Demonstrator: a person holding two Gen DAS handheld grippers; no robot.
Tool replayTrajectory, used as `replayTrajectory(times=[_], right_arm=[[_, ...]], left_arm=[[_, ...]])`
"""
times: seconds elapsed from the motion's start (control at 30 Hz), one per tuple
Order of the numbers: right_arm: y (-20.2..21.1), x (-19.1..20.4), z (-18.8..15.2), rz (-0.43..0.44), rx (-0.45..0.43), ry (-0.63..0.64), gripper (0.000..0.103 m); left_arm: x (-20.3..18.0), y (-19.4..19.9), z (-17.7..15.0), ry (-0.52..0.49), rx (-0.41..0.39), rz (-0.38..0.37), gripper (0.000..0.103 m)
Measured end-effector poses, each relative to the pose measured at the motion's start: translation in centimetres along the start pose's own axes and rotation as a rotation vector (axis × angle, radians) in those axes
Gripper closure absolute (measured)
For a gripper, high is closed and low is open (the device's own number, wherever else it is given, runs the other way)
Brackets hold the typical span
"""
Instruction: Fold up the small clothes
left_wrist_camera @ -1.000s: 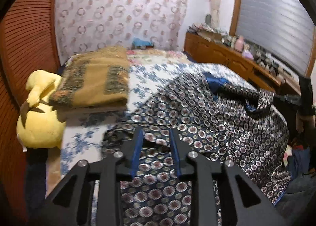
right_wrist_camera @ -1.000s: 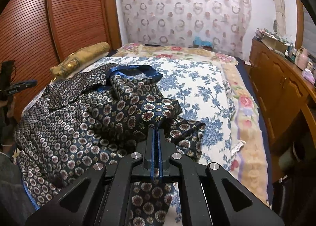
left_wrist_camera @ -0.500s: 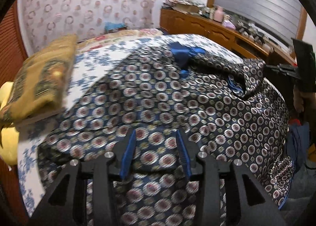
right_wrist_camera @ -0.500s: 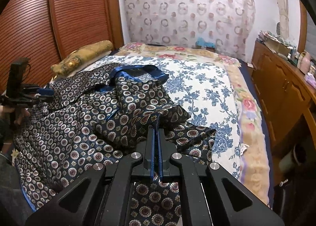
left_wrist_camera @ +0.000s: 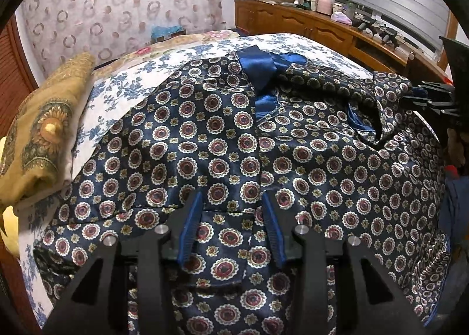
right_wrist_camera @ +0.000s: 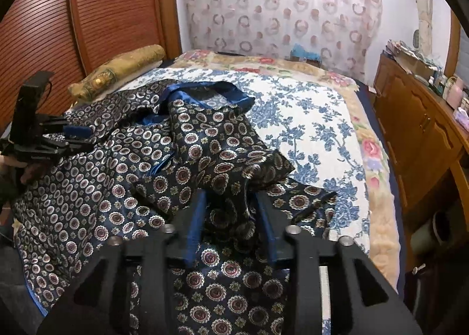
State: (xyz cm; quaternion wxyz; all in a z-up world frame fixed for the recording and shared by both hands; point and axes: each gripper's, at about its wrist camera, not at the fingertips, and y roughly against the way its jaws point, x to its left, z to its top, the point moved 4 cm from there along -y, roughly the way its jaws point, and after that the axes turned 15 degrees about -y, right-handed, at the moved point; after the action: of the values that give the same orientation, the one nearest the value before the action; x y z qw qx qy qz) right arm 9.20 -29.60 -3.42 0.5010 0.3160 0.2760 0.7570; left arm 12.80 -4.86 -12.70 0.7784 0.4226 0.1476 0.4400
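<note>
A dark blue satin garment (left_wrist_camera: 222, 141) with round medallion print and a plain blue collar (left_wrist_camera: 261, 68) lies spread over the bed. It also shows in the right wrist view (right_wrist_camera: 123, 176), with a sleeve folded over its middle. My left gripper (left_wrist_camera: 231, 209) is open just above the garment's near hem, nothing between its fingers. My right gripper (right_wrist_camera: 231, 206) is open over the bunched sleeve cloth (right_wrist_camera: 234, 165). The right gripper shows at the right edge of the left view (left_wrist_camera: 433, 100); the left gripper shows at the left of the right view (right_wrist_camera: 49, 135).
The bed has a blue floral sheet (right_wrist_camera: 307, 118). A folded gold blanket (left_wrist_camera: 38, 129) lies at the left, with a yellow plush toy (left_wrist_camera: 8, 229) below it. A wooden sideboard (right_wrist_camera: 416, 129) with clutter runs along the right. A wooden slatted wardrobe (right_wrist_camera: 73, 12) stands at the left.
My right gripper has opened and let go of the sleeve cloth, which now lies folded over the garment. My left gripper has swung right, over the garment's hem, and stays open.
</note>
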Motion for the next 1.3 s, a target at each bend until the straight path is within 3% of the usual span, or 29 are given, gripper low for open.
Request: replayTrajectory(times=[0.1, 0.17, 0.2, 0.23, 0.33, 0.7, 1.0, 1.07, 1.13, 1.23, 1.3], right_arm=[[-0.3, -0.1, 0.3, -0.003, -0.003, -0.005, 0.066], [-0.3, -0.2, 0.6, 0.005, -0.012, -0.014, 0.066], [-0.2, -0.2, 0.8, 0.014, -0.018, -0.019, 0.070], [-0.2, -0.2, 0.9, 0.026, -0.020, -0.019, 0.091], [0.7, 0.1, 1.0, 0.064, -0.044, -0.014, 0.101], [6.3, -0.7, -1.8, 0.069, -0.067, -0.015, 0.102], [8.6, -1.6, -5.2, 0.042, -0.001, -0.032, 0.102], [8.5, -1.4, -5.2, 0.019, -0.003, -0.033, 0.091], [8.8, -1.4, -4.7, 0.017, -0.017, -0.038, 0.082], [9.5, -1.6, -3.9, 0.007, -0.045, -0.046, 0.055], [9.9, -1.6, -3.2, 0.007, -0.069, -0.043, 0.051]], left_arm=[[0.5, 0.3, 0.0, 0.020, -0.013, -0.008, 0.097], [1.1, 1.1, -0.1, 0.033, -0.041, -0.004, 0.101], [1.4, 1.8, -0.2, 0.044, -0.065, -0.004, 0.101], [1.7, 2.9, -0.4, 0.058, -0.093, 0.004, 0.101], [2.6, 6.1, -1.7, 0.100, -0.162, 0.025, 0.102], [6.7, 16.2, -11.3, 0.284, -0.255, 0.135, 0.102], [6.6, 19.3, -14.8, 0.306, -0.237, 0.190, 0.100], [6.7, 19.4, -14.6, 0.296, -0.228, 0.209, 0.091], [7.0, 19.4, -14.3, 0.301, -0.225, 0.211, 0.088], [7.3, 20.2, -14.2, 0.307, -0.243, 0.226, 0.070], [7.6, 20.4, -14.1, 0.312, -0.250, 0.227, 0.064]])
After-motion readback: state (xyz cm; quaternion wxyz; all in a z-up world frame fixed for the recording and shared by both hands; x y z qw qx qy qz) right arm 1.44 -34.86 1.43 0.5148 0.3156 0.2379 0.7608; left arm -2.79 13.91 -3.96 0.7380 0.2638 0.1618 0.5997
